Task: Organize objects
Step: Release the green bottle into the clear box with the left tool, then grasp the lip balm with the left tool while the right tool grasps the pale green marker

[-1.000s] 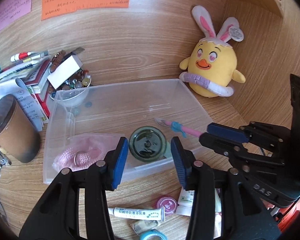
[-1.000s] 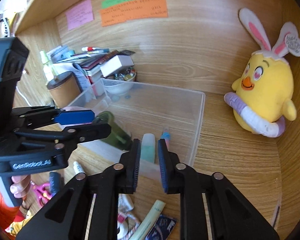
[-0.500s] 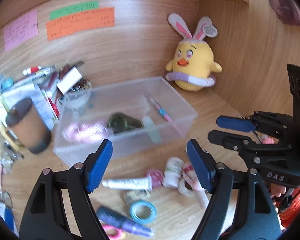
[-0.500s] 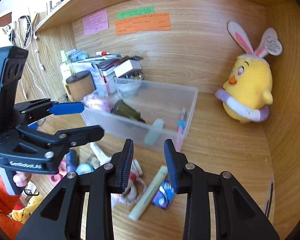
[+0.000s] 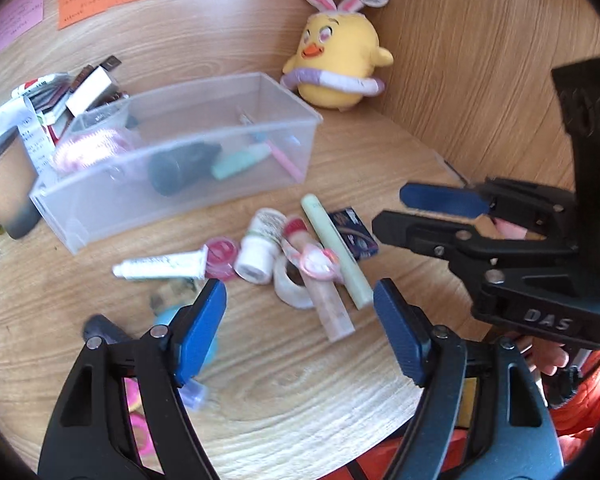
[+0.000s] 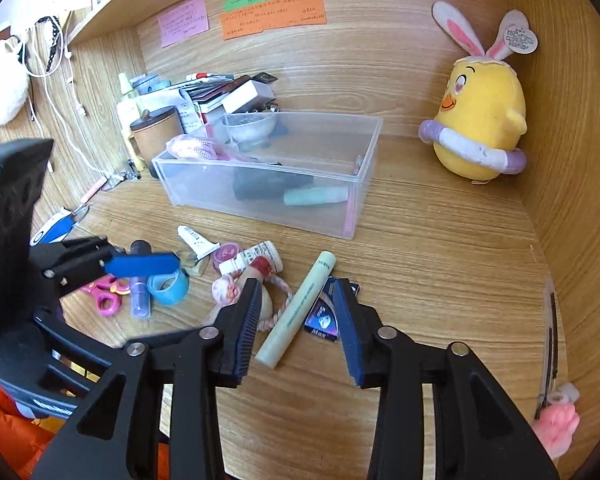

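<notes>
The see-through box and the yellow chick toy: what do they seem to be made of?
The box looks like thin frosted plastic: its contents show hazily through smooth walls. The chick toy looks like soft plush fabric, matte and slightly fuzzy, probably stuffed.

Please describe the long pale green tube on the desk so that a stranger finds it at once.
Start at the clear plastic box in the middle of the wooden desk. In the loose pile in front of it, the pale green tube lies at the right end, beside a small dark blue packet. It is the pile's longest piece.
</notes>
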`<action>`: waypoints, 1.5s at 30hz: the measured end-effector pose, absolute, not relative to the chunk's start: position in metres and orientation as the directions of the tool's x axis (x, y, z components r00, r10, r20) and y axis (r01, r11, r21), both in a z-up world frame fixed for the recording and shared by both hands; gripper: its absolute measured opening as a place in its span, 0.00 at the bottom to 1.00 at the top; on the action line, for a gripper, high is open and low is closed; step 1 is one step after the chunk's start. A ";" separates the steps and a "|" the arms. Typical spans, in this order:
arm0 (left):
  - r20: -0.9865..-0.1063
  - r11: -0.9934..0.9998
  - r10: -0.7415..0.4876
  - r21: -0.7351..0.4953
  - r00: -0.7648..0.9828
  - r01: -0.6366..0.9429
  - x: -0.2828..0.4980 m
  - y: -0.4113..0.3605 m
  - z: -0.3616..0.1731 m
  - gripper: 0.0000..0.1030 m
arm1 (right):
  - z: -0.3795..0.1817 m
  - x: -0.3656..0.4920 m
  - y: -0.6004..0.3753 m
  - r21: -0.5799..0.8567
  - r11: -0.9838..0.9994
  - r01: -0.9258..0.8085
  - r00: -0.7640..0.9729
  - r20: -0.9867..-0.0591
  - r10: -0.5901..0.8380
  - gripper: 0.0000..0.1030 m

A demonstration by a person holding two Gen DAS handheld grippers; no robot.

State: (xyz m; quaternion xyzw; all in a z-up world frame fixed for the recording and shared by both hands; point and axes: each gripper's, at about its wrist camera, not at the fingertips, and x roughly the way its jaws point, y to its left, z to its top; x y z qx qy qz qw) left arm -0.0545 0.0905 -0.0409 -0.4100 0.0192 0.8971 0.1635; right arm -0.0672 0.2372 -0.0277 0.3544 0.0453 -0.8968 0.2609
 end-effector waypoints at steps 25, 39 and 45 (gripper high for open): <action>-0.710 -0.951 0.300 -0.176 -0.637 -0.253 -0.042 0.053 -0.042 0.16 | -0.057 -0.068 0.191 0.083 -0.806 0.586 -0.548 -0.692 -0.470 0.38; -0.652 -0.965 0.257 -0.133 -0.713 -0.226 -0.037 0.035 -0.012 0.14 | -0.051 -0.080 0.186 0.138 -0.795 0.591 -0.546 -0.657 -0.520 0.10; -0.665 -0.967 0.256 -0.173 -0.702 -0.189 -0.046 0.018 -0.016 0.14 | -0.054 -0.090 0.195 0.172 -0.802 0.571 -0.522 -0.679 -0.517 0.10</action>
